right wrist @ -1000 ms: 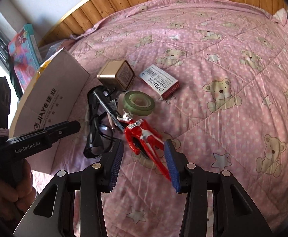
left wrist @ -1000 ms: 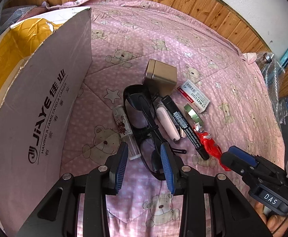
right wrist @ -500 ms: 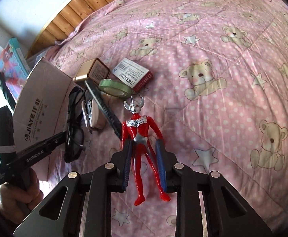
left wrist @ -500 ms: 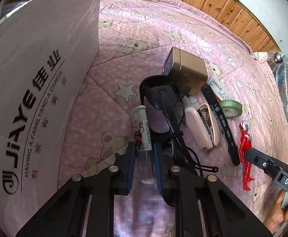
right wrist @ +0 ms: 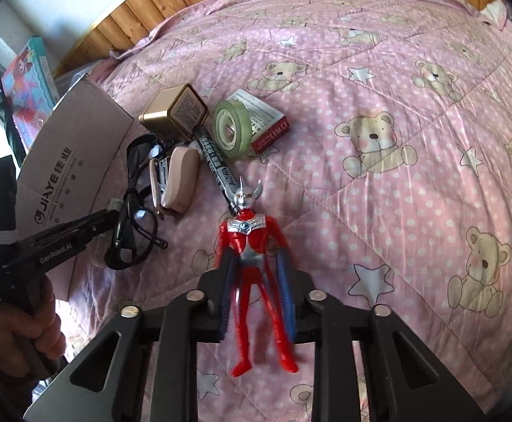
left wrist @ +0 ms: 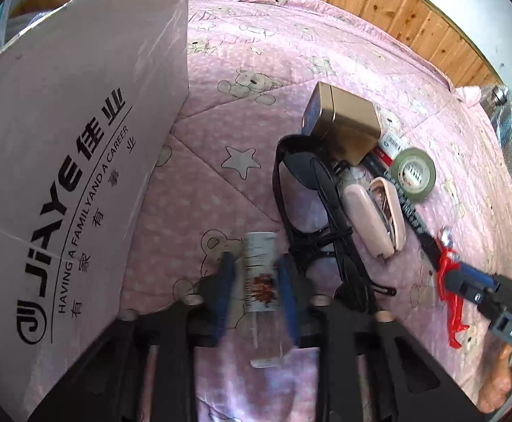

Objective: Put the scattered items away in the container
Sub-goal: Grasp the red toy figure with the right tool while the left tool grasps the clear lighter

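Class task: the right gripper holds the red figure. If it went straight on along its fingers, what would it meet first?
Probably the black marker: it lies just beyond the head of the red figure in the right gripper. Depth is unclear, so the gripper might pass above it.

On the bedspread [right wrist: 414, 112] the cardboard box [left wrist: 62, 176] stands at the left. To its right lie the glasses [left wrist: 312, 211], with the stapler [left wrist: 372, 218] just beside them and the marker [right wrist: 217, 168] beyond that. The tin [left wrist: 344, 123] sits behind the glasses, and the tape roll [right wrist: 229, 130] leans on the small carton [right wrist: 266, 119]. The toy figure [right wrist: 256, 260] lies in front of the marker's tip. The small bottle [left wrist: 260, 274] lies before the glasses.
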`<action>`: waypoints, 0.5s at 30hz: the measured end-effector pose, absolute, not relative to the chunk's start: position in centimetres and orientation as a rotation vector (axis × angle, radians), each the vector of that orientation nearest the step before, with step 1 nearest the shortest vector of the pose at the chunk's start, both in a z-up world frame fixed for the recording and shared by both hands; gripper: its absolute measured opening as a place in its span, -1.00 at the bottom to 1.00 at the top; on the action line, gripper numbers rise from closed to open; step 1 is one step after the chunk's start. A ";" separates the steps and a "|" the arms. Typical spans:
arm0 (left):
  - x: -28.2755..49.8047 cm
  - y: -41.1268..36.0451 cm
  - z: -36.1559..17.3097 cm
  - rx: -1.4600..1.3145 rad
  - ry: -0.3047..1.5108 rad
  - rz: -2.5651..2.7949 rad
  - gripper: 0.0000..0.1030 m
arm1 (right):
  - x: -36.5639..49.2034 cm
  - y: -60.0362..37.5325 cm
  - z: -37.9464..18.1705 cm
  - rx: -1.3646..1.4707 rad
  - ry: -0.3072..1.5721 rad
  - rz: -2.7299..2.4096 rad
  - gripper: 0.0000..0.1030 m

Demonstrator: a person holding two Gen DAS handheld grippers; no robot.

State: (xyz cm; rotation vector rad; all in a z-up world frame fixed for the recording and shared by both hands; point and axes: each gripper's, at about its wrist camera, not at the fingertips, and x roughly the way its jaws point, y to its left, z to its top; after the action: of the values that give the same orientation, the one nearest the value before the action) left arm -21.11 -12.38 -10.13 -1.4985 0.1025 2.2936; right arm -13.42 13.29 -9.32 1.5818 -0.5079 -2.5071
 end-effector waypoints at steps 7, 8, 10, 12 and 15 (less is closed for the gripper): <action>-18.4 -14.9 -10.3 -1.519 0.057 2.251 -0.62 | -11.1 14.2 -9.2 1.605 -0.520 -2.529 -0.50; -18.2 -15.0 -10.6 -1.530 0.066 2.250 -0.56 | -11.0 14.2 -9.5 1.617 -0.511 -2.528 -0.50; -17.8 -14.9 -11.0 -1.521 0.069 2.267 -0.54 | -10.8 14.2 -9.8 1.631 -0.507 -2.529 -0.45; -17.1 -14.8 -11.1 -1.513 0.100 2.281 -0.47 | -10.3 14.0 -9.6 1.625 -0.479 -2.542 -0.36; -16.5 -15.4 -10.9 -1.515 0.100 2.288 -0.37 | -9.6 13.9 -9.6 1.618 -0.462 -2.550 -0.24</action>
State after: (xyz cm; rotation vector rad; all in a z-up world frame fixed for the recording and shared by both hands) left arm -16.53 -15.40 -10.89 -1.5149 0.0996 2.2879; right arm -9.59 13.88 -9.56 1.6184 -0.4623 -2.5505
